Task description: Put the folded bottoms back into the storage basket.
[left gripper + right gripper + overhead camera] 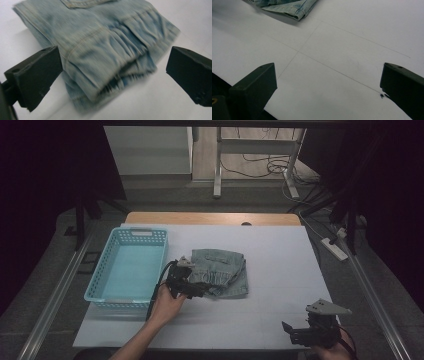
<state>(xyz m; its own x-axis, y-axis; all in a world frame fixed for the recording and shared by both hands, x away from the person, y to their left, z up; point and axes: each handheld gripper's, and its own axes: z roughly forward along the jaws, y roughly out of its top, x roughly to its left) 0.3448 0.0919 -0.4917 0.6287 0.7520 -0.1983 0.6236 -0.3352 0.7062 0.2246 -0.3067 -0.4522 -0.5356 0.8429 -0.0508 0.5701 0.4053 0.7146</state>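
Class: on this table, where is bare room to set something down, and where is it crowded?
Free: white table cover right of the folded denim garment; the turquoise plastic basket's empty inside. Crowded: between basket and garment, where the left gripper sits.

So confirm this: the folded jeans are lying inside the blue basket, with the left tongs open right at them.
Not quite. The folded jeans lie on the white table sheet, beside the blue basket, not inside it; the high view shows this. The left tongs are indeed open right at them.
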